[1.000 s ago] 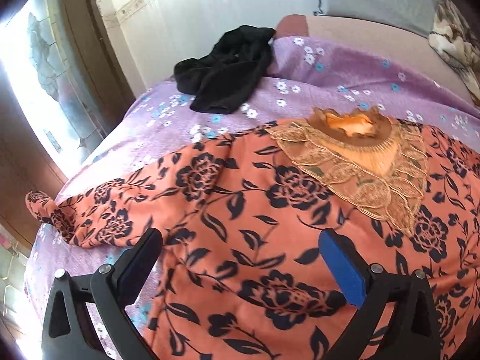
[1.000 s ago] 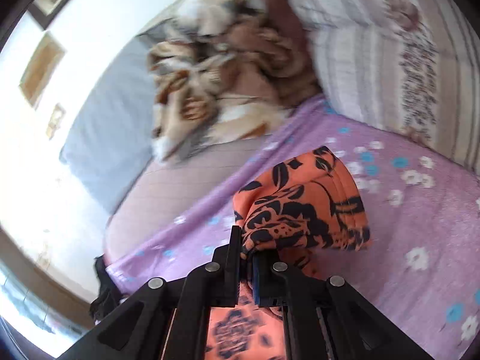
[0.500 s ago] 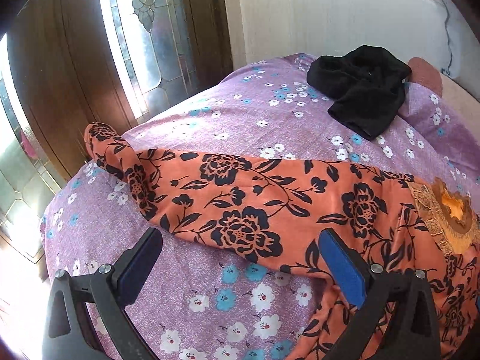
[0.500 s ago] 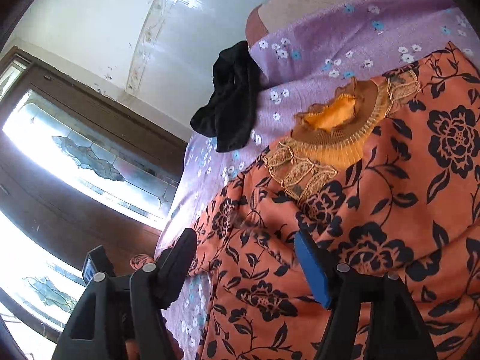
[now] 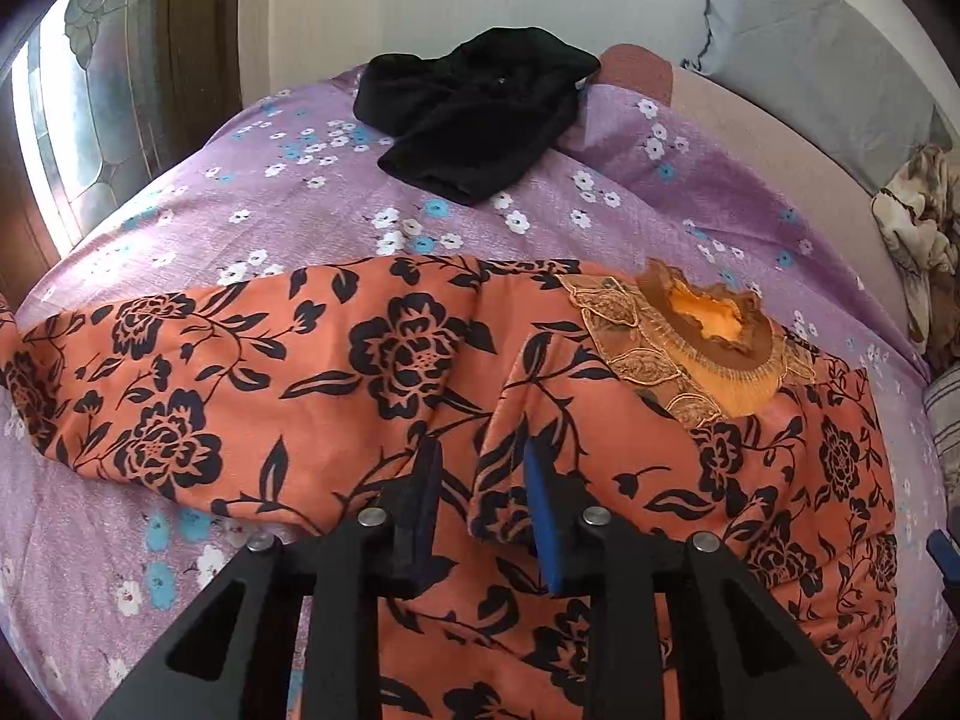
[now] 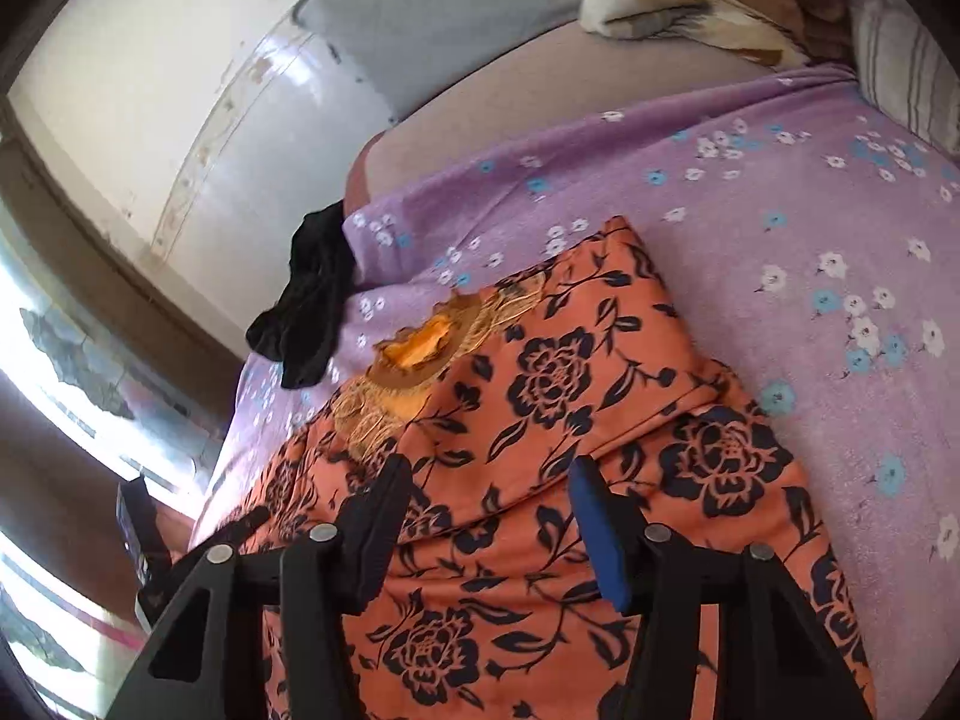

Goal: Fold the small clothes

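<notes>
A bed (image 5: pixel 690 204) with a purple flowered sheet stands against a pale wall beside a glazed door. The orange top (image 5: pixel 372 360), printed with black flowers, lies spread face up across the sheet, its lace neckline (image 5: pixel 702 342) towards the wall. A black garment (image 5: pixel 474 120) lies well apart, near the far edge.

The left hand-held gripper (image 5: pixel 480 480) has just been closing; its jaws stand narrow, astride a raised crease where body meets sleeve. Whether the pads already bite the cloth cannot be told. The right hand-held gripper (image 6: pixel 486 498) has also just been closing but remains half spread above the top's folded right side (image 6: pixel 630 324), pinching nothing.

Step in hand, as judged: fold the left sleeve inward.

- Pinch the crease fully before lifting; a partial bite will slip.
- Take one layer only, so the body stays flat.
- Lower the right hand-held gripper onto the body to steady it.
- Carry the sleeve across parallel to the side seam, then smooth it.
</notes>
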`<state>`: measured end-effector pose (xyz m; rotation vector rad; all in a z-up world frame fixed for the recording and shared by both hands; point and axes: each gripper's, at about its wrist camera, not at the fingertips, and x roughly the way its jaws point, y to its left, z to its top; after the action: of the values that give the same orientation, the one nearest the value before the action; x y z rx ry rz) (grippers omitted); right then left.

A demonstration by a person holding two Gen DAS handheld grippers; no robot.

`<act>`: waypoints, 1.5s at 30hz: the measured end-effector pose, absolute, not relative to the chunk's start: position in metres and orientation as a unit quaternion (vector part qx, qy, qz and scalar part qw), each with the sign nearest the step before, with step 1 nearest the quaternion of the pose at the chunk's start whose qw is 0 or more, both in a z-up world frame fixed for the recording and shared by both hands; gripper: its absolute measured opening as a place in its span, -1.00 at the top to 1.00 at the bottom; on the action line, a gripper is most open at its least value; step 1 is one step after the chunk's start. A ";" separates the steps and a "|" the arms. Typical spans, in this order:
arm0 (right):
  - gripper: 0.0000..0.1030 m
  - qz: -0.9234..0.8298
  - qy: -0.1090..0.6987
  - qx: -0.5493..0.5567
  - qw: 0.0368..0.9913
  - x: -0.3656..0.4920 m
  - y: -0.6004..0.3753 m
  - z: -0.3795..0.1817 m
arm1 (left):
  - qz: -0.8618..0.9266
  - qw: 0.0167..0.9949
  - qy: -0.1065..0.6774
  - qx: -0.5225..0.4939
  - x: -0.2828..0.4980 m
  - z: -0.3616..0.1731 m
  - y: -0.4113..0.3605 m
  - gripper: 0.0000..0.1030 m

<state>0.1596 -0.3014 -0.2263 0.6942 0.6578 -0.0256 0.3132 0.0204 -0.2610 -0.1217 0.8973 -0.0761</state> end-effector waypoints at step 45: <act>-0.29 -0.003 0.435 0.256 0.863 0.233 -0.266 -0.293 | 0.296 0.800 0.395 -0.342 0.267 -0.269 0.328 -0.82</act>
<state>0.2333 -0.2660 -0.2932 0.5371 0.9121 -0.0061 0.2672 0.3285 -0.2690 -0.7328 0.8467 0.6359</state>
